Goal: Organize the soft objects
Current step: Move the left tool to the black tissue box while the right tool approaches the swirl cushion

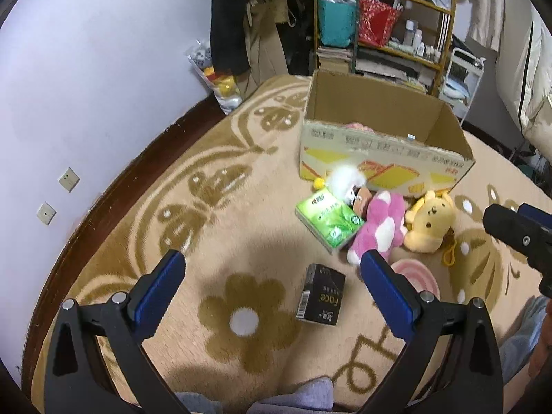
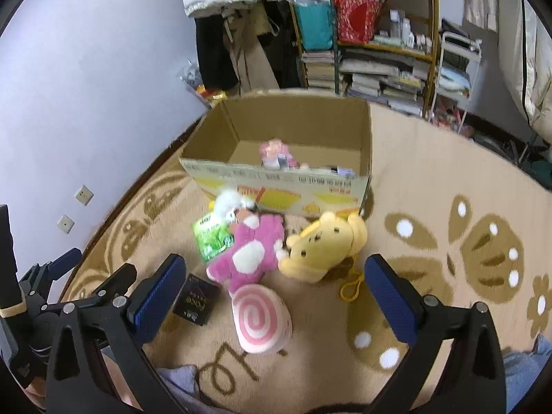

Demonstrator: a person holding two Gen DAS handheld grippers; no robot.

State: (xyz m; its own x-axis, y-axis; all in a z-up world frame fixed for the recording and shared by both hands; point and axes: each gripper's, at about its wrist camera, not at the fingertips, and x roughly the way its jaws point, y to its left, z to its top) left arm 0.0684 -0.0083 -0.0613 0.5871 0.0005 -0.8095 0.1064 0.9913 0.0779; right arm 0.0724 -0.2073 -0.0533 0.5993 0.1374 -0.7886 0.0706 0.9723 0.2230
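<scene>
risk: right gripper and left gripper both spread, empty; grabbing black box instead of swirl plush missorts.

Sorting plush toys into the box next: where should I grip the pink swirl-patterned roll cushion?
Take the pink swirl-patterned roll cushion across its rounded sides, from above with the right hand-held gripper, already open over it. Its flat swirl face points up and toward the camera.
</scene>
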